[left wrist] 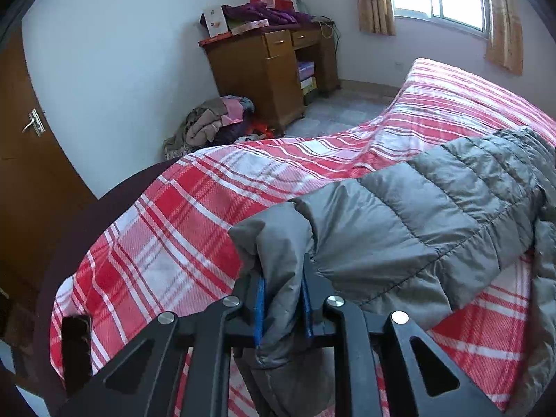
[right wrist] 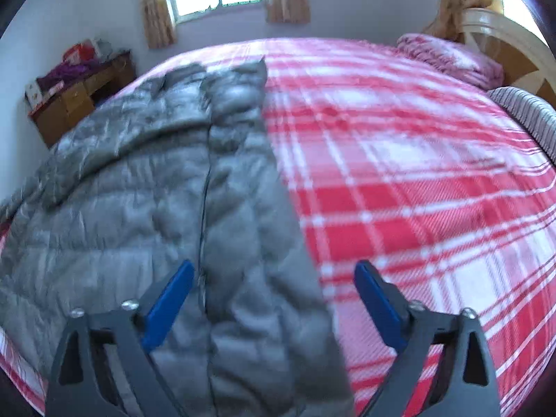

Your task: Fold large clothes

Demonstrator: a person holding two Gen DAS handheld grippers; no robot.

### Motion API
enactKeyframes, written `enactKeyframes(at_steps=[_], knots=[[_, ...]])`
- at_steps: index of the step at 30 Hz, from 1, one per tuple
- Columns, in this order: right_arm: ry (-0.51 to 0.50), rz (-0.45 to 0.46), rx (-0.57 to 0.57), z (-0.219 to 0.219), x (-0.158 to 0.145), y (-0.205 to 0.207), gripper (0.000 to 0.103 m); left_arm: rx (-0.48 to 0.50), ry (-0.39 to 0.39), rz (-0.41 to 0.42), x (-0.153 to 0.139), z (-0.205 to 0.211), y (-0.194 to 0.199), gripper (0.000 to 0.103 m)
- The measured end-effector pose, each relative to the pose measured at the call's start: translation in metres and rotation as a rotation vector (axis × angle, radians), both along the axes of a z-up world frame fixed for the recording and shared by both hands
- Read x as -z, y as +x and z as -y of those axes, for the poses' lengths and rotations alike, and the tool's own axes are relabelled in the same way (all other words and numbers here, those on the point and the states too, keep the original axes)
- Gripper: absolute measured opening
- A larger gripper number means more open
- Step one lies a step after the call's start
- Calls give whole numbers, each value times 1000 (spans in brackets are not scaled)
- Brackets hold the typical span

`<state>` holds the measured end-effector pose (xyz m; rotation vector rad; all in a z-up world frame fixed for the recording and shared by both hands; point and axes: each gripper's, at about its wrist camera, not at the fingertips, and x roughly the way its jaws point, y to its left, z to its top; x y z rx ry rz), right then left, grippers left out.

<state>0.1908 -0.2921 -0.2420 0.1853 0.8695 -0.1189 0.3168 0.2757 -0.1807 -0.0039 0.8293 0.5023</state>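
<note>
Jacket (right wrist: 146, 187), a grey puffy quilted one, is spread out on the bed (right wrist: 399, 180) over the red-and-white plaid sheet, lying toward the side nearest the desk (left wrist: 274, 69). Left gripper (left wrist: 283, 299) has its blue pads clamped tight on a bunched-up grey bit, looks like a sleeve cuff (left wrist: 274, 243), and the sleeve runs from there up and to the right into the rest of the jacket, raised a little off the sheet by the look of it. Right gripper (right wrist: 274, 278) is spread wide, holding nothing, hanging just over the near end of the jacket right by its straight edge, one blue finger (right wrist: 170, 295) over the fabric and the other over bare sheet. That view's pretty blurry, so I can't tell if it's touching. Desk in the corner is piled with boxes and purple clothes, there's a heap of laundry (left wrist: 215, 125) on the floor beside it, and a pink blanket (right wrist: 448, 52) sits bunched up by the headboard.
</note>
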Motion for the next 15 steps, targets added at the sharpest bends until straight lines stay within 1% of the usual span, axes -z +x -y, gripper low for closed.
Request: enactKeyframes(at_steps=[2, 5, 9, 12, 14, 15], knots=[[35, -12, -31, -7, 6, -6, 86, -4, 6, 1, -2, -2, 3, 17], [12, -9, -60, -23, 8, -15, 86, -8, 24, 5, -5, -4, 10, 16], [26, -18, -82, -35, 10, -21, 86, -15, 42, 14, -14, -4, 17, 14], [22, -21, -102, -40, 8, -25, 86, 12, 41, 47, -36, 9, 16, 13], [30, 3, -74, -31, 2, -27, 86, 51, 55, 86, -56, 27, 13, 13], [27, 20, -52, -25, -2, -29, 86, 81, 76, 111, -70, 42, 11, 13]])
